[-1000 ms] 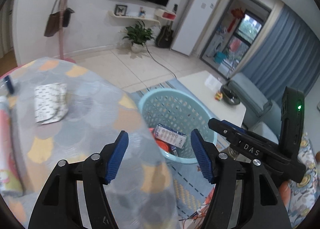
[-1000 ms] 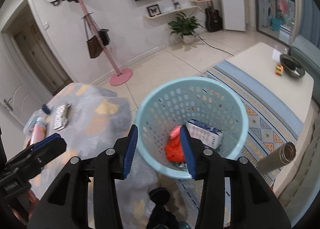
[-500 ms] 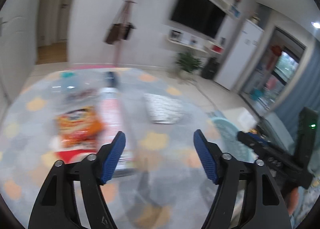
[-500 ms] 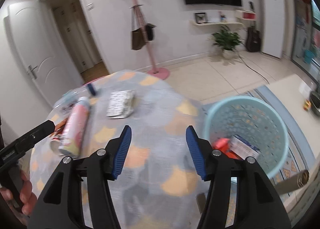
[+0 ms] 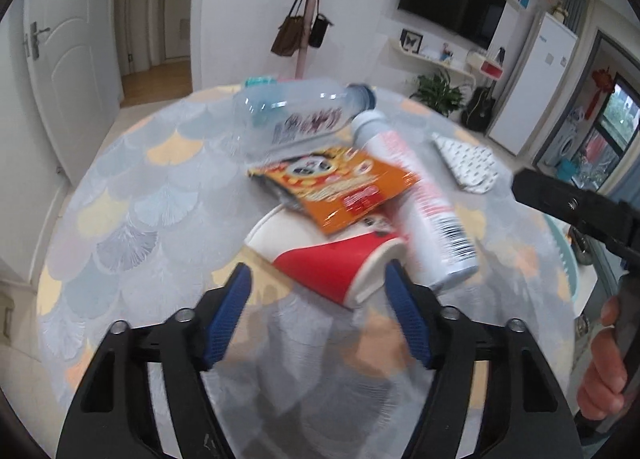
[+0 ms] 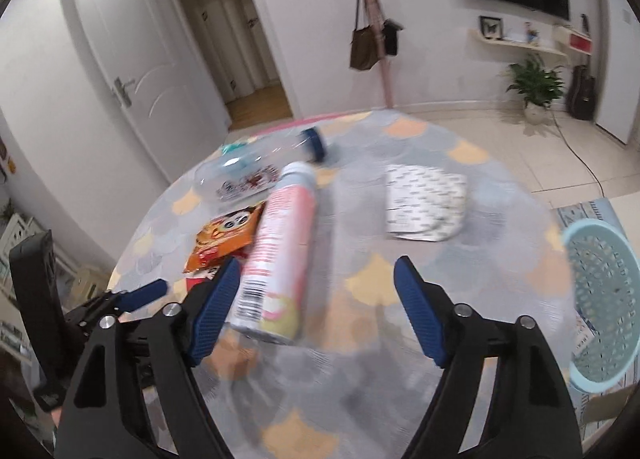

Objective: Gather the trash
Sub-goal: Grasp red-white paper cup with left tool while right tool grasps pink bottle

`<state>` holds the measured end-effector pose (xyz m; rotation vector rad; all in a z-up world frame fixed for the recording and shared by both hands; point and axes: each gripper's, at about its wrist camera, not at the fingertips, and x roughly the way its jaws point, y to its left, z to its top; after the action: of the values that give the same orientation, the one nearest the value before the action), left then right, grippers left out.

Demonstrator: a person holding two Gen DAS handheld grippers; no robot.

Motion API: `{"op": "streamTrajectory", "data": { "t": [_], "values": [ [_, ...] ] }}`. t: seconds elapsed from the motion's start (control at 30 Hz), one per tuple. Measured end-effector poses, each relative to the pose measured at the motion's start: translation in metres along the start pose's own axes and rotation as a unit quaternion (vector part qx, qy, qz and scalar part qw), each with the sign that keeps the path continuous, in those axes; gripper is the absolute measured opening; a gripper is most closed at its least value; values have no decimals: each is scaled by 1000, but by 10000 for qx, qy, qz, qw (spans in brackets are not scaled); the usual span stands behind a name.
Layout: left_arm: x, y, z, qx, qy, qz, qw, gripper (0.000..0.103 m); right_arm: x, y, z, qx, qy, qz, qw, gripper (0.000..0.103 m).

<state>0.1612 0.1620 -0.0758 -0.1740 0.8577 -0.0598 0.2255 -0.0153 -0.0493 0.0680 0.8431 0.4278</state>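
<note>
Trash lies on a round table [image 5: 132, 195]: a red and white paper cup [image 5: 332, 267] on its side, an orange snack bag [image 5: 340, 183], a white and pink spray can [image 5: 420, 203], a clear plastic bottle [image 5: 296, 119] and a crumpled patterned wrapper [image 5: 468, 167]. My left gripper [image 5: 316, 315] is open and empty, with the cup's rim just ahead between its fingers. My right gripper [image 6: 316, 311] is open and empty, with the spray can [image 6: 280, 251] by its left finger. The wrapper [image 6: 424, 203] lies farther right. The light blue basket [image 6: 600, 299] stands at the right, off the table.
A pink coat stand with bags [image 6: 376, 39] stands behind the table. A white door [image 6: 132, 71] and an open doorway are at the back left. A potted plant [image 6: 536, 83] stands on the tiled floor by the far wall.
Both grippers have swung from over the basket back to the table. The left has closed in on the cup and snack bag. The right now has the spray can at its left finger.
</note>
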Motion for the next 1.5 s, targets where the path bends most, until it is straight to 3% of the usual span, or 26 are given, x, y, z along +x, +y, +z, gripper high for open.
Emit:
{"op": "streamTrajectory", "data": {
  "t": [0.17, 0.47, 0.57, 0.7, 0.87, 1.1, 1.33, 1.4, 1.5],
  "values": [
    [3, 24, -6, -196, -33, -289, 9994, 56, 34, 28, 5, -309, 385, 49, 9988, 60],
    [-17, 84, -14, -663, -31, -97, 9977, 50, 50, 34, -5, -337, 521, -150, 9980, 44],
    [-28, 86, -10, -764, -130, -567, 9954, 64, 46, 31, -3, -342, 476, -324, 9978, 43],
    [-22, 57, 1, -531, -37, -823, 9952, 76, 46, 24, -1, -265, 559, -264, 9977, 43],
    [9, 20, 10, -32, 329, -330, 9989, 78, 54, 22, 3, -302, 696, -183, 9970, 44],
    [24, 16, 14, 2, 492, -137, 9987, 67, 73, 28, 14, -411, 880, -172, 9951, 53],
    [8, 31, 4, -77, 332, -45, 9994, 66, 97, 26, 25, -287, 1107, -131, 9934, 54],
    [-3, 37, -2, -137, 275, 85, 9995, 66, 99, 26, 25, -317, 1121, -135, 9931, 46],
    [-18, 50, -11, -259, 207, 300, 9990, 66, 96, 24, 22, -332, 1097, -132, 9933, 46]
  ]
}}
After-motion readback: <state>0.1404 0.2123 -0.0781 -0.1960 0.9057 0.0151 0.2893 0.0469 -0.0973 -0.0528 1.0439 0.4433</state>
